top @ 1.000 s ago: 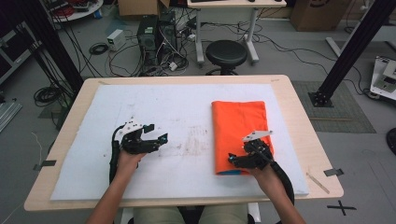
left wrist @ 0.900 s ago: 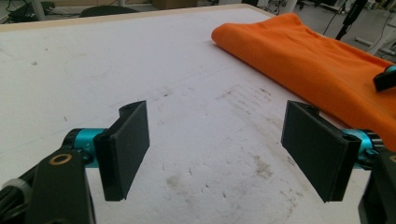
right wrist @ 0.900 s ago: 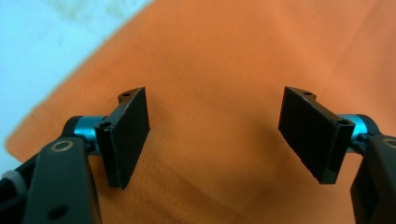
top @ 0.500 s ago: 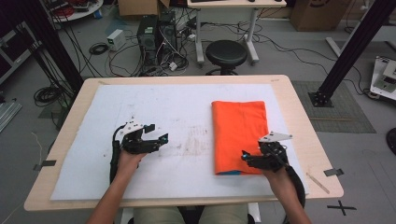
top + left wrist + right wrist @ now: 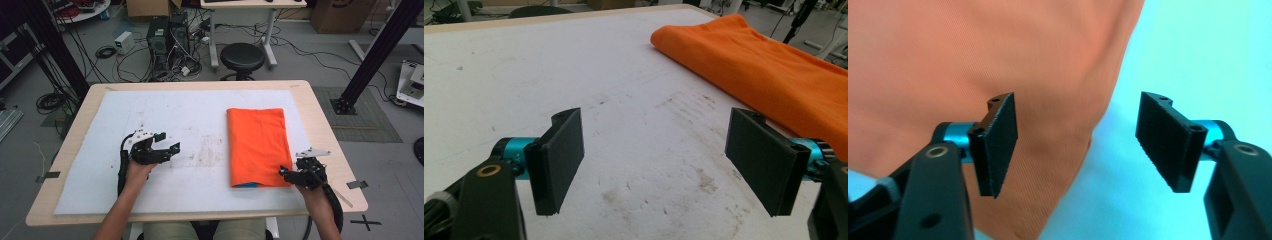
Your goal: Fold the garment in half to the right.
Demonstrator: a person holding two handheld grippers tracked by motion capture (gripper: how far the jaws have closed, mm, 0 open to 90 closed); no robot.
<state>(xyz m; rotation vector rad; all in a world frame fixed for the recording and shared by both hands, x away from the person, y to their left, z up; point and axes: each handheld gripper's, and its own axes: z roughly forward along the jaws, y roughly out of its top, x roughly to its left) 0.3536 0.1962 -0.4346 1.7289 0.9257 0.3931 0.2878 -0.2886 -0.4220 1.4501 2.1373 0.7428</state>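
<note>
Folded orange cloth (image 5: 258, 146) lies flat on the right half of the white-covered surface (image 5: 190, 120). Right tongs (image 5: 289, 173) sit at its near right corner — apart, just been closing, nothing clamped. Left tongs (image 5: 169, 145) apart over bare surface — well clear of cloth.

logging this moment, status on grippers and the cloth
Left hand-held gripper open, on bare mat. Right hand-held gripper open, jaws just been closing, at near right corner of folded orange cloth, nothing gripped. Nothing in the way.
</note>
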